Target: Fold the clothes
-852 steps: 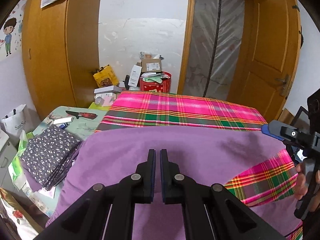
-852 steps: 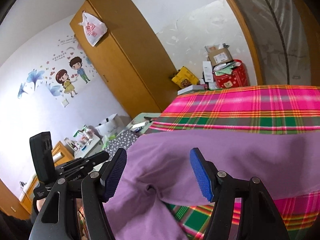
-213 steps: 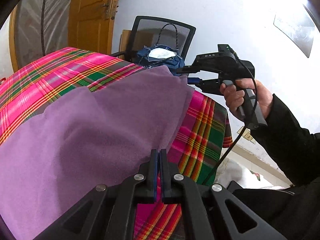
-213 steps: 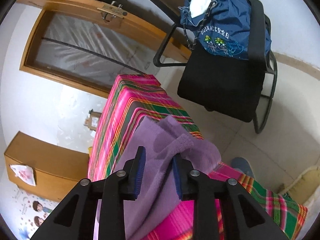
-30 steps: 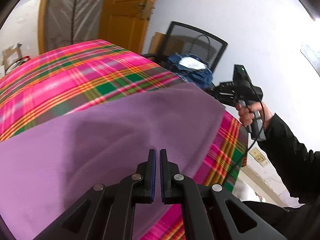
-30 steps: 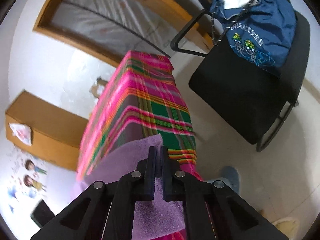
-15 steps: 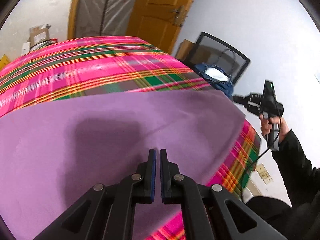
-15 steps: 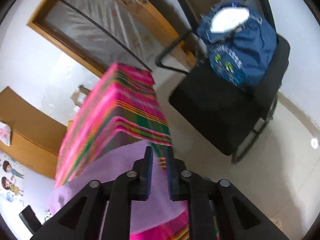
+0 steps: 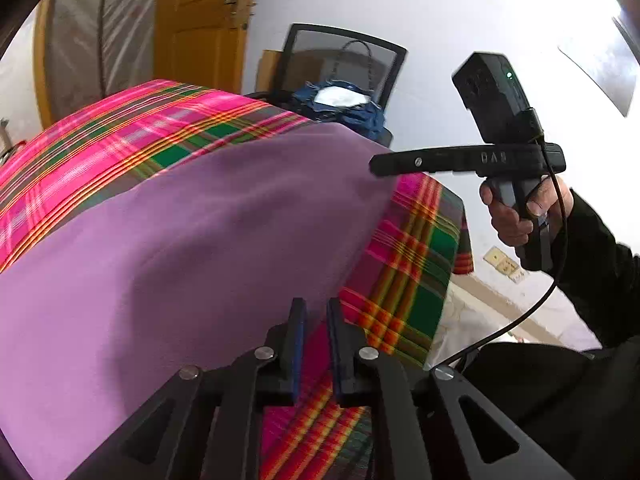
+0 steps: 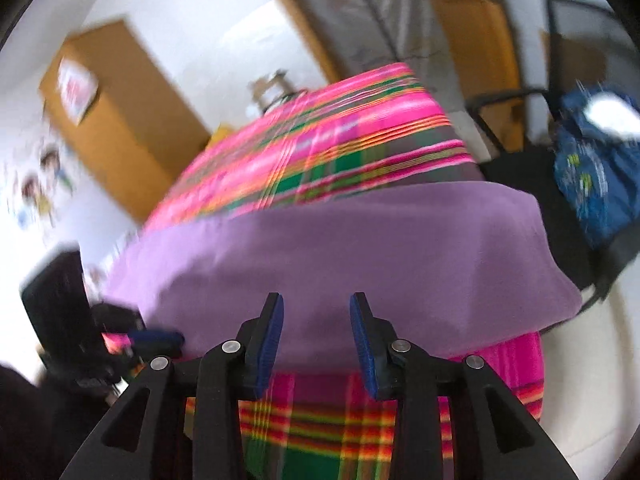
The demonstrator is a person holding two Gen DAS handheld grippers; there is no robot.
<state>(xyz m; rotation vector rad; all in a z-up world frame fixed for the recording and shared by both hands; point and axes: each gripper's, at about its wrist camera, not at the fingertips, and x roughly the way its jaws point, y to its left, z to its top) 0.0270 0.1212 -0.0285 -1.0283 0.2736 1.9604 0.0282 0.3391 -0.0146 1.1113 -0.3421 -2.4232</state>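
Observation:
A purple cloth [image 9: 180,240] lies flat over the pink and green plaid tablecloth [image 9: 120,136], its right edge running down toward my left gripper [image 9: 316,314]. That gripper stands slightly open at the cloth's near corner, with plaid showing in the gap. Further right, a hand holds my right gripper [image 9: 374,164] just above the cloth's far corner. In the blurred right wrist view my right gripper [image 10: 316,320] is open over the near edge of the purple cloth [image 10: 340,248], holding nothing. The left gripper [image 10: 156,336] shows at lower left.
A black office chair [image 9: 344,52] with a blue bag [image 9: 348,108] stands past the table's far corner, also in the right wrist view as the blue bag [image 10: 592,168]. A wooden door [image 9: 200,28] and wardrobe [image 10: 112,120] stand behind. The person's black sleeve [image 9: 600,260] is at right.
Both grippers have let go of the purple cloth: the left jaws parted a little, the right opened wide. The right gripper swung round from the chair to face the table.

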